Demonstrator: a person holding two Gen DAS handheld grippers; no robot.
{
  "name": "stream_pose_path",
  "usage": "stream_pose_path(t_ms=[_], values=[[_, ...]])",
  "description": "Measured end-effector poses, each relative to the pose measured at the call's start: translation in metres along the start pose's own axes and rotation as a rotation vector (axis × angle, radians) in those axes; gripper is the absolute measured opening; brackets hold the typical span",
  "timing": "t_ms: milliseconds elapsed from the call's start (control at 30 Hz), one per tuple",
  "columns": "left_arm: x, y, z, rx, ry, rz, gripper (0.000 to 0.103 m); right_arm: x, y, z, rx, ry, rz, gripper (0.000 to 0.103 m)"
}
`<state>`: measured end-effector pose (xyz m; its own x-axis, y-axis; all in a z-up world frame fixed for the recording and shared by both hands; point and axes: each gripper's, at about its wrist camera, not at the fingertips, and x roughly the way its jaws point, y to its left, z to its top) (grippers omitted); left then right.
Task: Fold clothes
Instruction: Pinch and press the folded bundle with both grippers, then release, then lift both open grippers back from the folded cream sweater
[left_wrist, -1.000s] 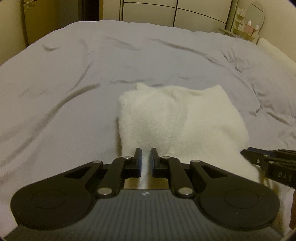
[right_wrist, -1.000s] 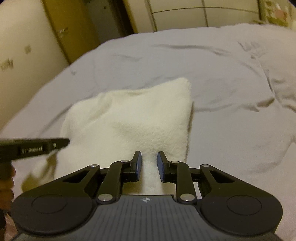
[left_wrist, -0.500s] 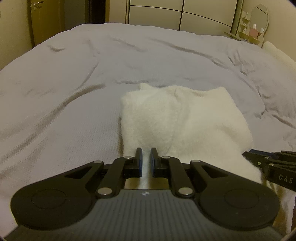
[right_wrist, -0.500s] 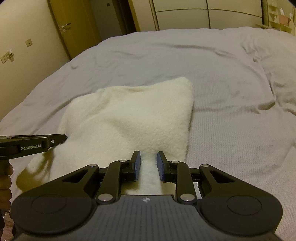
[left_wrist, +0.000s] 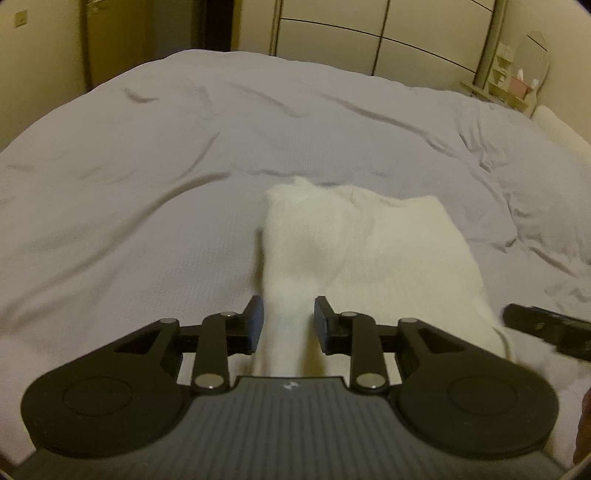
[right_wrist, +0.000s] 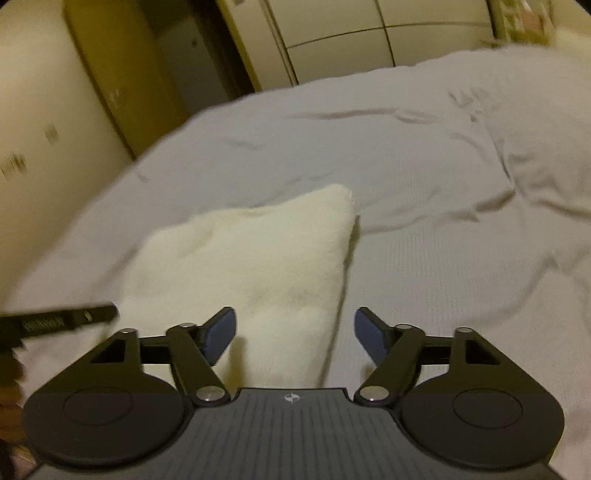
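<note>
A folded cream fleece garment (left_wrist: 388, 251) lies on the grey bed cover (left_wrist: 147, 192). A raised ridge of its near left edge runs between the fingers of my left gripper (left_wrist: 286, 325). Those jaws are opening, with a thin gap on each side of the cloth. In the right wrist view the garment (right_wrist: 251, 251) has its near right corner between the fingers of my right gripper (right_wrist: 295, 332). Its jaws are opening wide and the blue pads (right_wrist: 369, 336) stand clear of the fabric. Each gripper's tip shows in the other's view, the right gripper (left_wrist: 543, 325) and the left gripper (right_wrist: 62, 321).
The bed cover (right_wrist: 461, 258) is wrinkled, most of all on the right. Cream wardrobe doors (left_wrist: 388, 40) stand behind the bed, a dark doorway (right_wrist: 192, 66) at the back left. A small shelf with a mirror (left_wrist: 517, 74) and a pillow (left_wrist: 561, 129) sit at the far right.
Both pairs of jaws have parted from around the garment's near edge, the right much wider. Both grippers have lifted and drawn back a little, and the views are blurred.
</note>
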<state>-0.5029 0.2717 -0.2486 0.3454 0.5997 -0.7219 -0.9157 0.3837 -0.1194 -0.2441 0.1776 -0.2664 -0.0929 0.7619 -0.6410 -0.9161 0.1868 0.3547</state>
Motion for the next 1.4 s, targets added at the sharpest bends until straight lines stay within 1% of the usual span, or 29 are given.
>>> stream_pose_path(t_ms=[67,100,167,233,300,367,467,567,700,800,933,1067,1233,1400], values=[[-0.015,0.002,-0.012,-0.022,0.019,0.005,0.025,-0.02,-0.007,-0.01,0.033,0.0,0.003,0.083],[-0.021,0.002,-0.018,-0.036,0.03,0.012,0.025,-0.027,-0.009,-0.015,0.042,0.017,0.003,0.085],[-0.033,0.0,-0.031,-0.057,0.058,0.031,0.029,-0.039,-0.012,-0.028,0.056,0.044,-0.003,0.085],[-0.043,-0.006,-0.041,-0.06,0.081,0.072,0.031,-0.05,-0.01,-0.041,0.05,0.054,0.003,0.088],[-0.055,-0.018,-0.05,-0.037,0.09,0.111,0.035,-0.059,-0.005,-0.048,0.033,0.066,0.011,0.089],[-0.067,-0.031,-0.057,-0.016,0.085,0.128,0.046,-0.067,0.002,-0.055,0.007,0.076,0.02,0.089],[-0.086,-0.052,-0.068,0.027,0.062,0.159,0.049,-0.081,0.011,-0.061,-0.035,0.073,0.018,0.089],[-0.1,-0.069,-0.079,0.039,0.057,0.166,0.049,-0.096,0.016,-0.064,-0.074,0.051,0.011,0.089],[-0.112,-0.082,-0.091,0.052,0.064,0.185,0.049,-0.111,0.015,-0.069,-0.087,0.012,0.017,0.089],[-0.122,-0.091,-0.097,0.049,0.056,0.197,0.049,-0.115,0.012,-0.07,-0.079,0.023,0.043,0.089],[-0.136,-0.093,-0.105,0.015,0.038,0.202,0.05,-0.117,0.016,-0.074,-0.114,0.052,0.055,0.089],[-0.144,-0.09,-0.114,0.002,0.033,0.205,0.051,-0.119,0.024,-0.077,-0.143,0.059,0.055,0.089],[-0.147,-0.078,-0.119,0.013,0.033,0.184,0.051,-0.122,0.035,-0.087,-0.123,0.049,0.014,0.089],[-0.152,-0.064,-0.122,0.039,0.014,0.128,0.053,-0.13,0.049,-0.096,-0.113,0.033,-0.052,0.09]])
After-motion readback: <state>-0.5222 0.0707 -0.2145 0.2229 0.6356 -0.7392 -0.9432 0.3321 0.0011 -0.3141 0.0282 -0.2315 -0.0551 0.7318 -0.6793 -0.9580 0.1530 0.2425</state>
